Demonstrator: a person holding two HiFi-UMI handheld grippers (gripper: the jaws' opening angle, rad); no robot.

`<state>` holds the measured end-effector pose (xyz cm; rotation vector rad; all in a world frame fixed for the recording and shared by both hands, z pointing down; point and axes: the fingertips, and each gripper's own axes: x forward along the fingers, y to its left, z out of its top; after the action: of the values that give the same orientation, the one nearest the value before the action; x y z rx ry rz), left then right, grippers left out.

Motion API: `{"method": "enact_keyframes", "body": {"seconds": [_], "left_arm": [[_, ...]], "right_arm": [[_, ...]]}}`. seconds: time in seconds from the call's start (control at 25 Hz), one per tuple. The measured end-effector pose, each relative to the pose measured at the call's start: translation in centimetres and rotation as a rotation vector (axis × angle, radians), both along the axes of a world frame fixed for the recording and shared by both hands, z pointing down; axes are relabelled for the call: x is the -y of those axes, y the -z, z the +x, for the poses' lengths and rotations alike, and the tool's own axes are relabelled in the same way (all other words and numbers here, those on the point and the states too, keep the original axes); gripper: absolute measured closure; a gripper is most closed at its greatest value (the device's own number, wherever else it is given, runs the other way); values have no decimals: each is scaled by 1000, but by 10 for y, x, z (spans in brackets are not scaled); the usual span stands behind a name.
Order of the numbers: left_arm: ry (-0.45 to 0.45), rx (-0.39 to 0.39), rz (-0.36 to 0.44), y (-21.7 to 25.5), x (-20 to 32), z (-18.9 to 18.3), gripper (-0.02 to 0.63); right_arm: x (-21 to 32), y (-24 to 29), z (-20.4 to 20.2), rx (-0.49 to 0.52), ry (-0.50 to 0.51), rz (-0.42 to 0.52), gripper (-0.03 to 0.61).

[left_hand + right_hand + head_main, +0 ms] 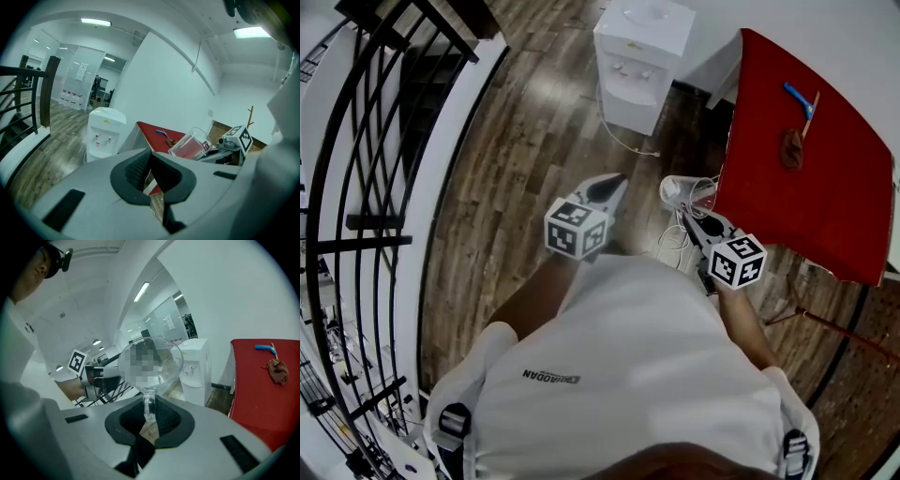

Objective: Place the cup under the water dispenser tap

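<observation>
A clear glass cup (687,191) with a handle hangs over the wooden floor, and my right gripper (686,208) is shut on it. In the right gripper view the jaws pinch the handle and the cup (150,363) stands upright above them. The white water dispenser (642,54) stands further ahead by the wall, with its taps on the front; it also shows in both gripper views (104,133) (197,365). My left gripper (607,189) is held level to the left of the cup, shut, with nothing between its jaws (150,165). The cup (190,145) appears tilted in the left gripper view.
A red-covered table (825,202) stands to the right, close beside the cup, with a blue tool (799,97) and a brown cloth (791,147) on it. A black stair railing (366,187) runs along the left. White cable (675,246) lies on the floor beneath the cup.
</observation>
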<state>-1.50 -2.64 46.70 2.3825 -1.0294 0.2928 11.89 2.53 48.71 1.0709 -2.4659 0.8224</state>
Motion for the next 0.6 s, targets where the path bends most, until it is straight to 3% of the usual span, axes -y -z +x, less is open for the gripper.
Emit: {"method": "enact_keyframes", "body": {"seconds": [0.6], "left_arm": [[-19,8,-4,-3,60,-82,617]], "right_arm": [[78,-7,-53,-105,-43,-11,534]]}}
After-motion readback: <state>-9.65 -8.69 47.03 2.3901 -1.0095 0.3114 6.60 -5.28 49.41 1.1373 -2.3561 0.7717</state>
